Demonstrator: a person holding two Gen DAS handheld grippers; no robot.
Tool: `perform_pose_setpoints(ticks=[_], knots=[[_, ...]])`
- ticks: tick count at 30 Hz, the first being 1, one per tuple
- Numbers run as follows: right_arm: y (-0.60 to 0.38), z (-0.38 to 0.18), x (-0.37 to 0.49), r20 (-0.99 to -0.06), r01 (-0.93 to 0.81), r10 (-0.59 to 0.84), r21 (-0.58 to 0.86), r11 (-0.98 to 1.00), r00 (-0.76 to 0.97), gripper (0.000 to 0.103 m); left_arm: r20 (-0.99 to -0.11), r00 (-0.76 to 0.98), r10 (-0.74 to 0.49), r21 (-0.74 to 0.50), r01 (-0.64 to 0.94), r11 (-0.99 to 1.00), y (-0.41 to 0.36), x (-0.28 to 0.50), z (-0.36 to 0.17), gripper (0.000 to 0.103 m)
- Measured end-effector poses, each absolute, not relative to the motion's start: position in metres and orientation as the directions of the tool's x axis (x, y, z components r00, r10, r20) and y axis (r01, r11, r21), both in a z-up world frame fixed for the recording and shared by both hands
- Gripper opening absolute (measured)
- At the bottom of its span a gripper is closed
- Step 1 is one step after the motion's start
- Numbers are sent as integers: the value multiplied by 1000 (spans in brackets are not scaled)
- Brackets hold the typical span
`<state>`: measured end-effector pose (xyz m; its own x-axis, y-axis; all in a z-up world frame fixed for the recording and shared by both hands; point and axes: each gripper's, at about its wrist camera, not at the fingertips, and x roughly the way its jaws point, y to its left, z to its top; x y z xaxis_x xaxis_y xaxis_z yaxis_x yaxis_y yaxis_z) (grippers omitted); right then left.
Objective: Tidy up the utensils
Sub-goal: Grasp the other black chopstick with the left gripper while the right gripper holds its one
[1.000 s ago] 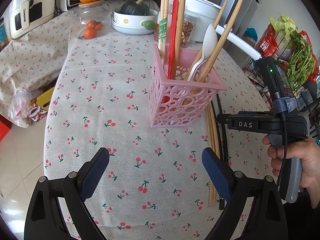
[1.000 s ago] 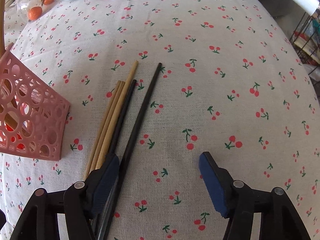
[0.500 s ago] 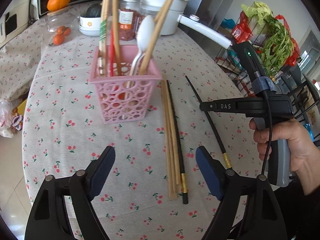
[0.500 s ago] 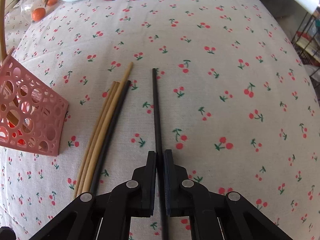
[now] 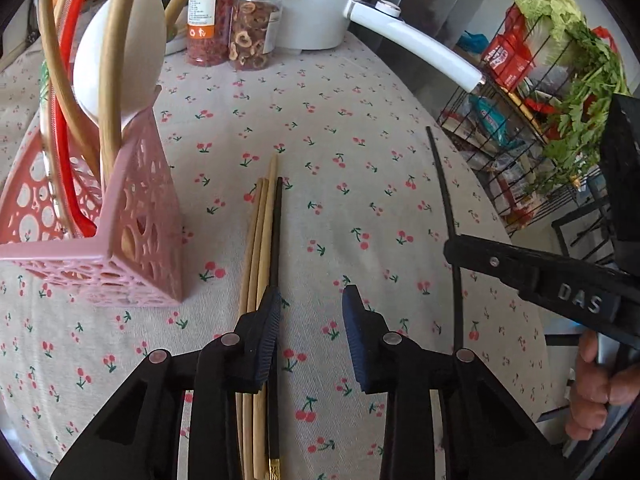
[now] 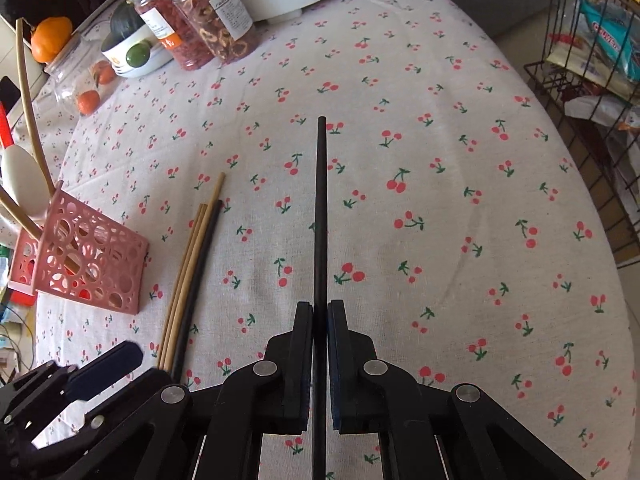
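My right gripper (image 6: 320, 320) is shut on a black chopstick (image 6: 321, 200) and holds it lifted, pointing away over the tablecloth; it also shows in the left wrist view (image 5: 444, 200). My left gripper (image 5: 310, 312) is open, low over the cloth, its left finger over a bundle of wooden chopsticks (image 5: 256, 240) and a second black chopstick (image 5: 276, 232) lying on the table. A pink perforated utensil basket (image 5: 132, 248) stands left of them, holding wooden chopsticks, a red utensil and a white spoon (image 5: 120, 56). The bundle (image 6: 188, 264) and basket (image 6: 88, 260) also show in the right wrist view.
Two jars of dried food (image 5: 232, 28) and a white pot with a long handle (image 5: 412, 44) stand at the back. A wire rack with greens and packets (image 5: 540, 92) is beyond the table's right edge. A bowl and oranges (image 6: 120, 60) sit at the back left.
My right gripper has lifted the black chopstick off the cloth. My left gripper has moved down and forward to the chopstick bundle and its jaws have narrowed.
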<state>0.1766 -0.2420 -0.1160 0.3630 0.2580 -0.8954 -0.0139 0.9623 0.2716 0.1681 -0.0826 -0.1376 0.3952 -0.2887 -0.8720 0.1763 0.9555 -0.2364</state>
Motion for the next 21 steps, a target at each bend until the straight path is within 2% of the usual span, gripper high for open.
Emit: perform_pose_setpoints(ticks=[6,21], knots=[[-250,-113,176,-881,-30,302,312,949,363,4,-891,395,-225,-186,135,973,-84,182,-151,33],[-261,-113,176,-869,-14,336,356,935,362,4,-916,355,-189,-144,150,978,-92,188,-159,31]])
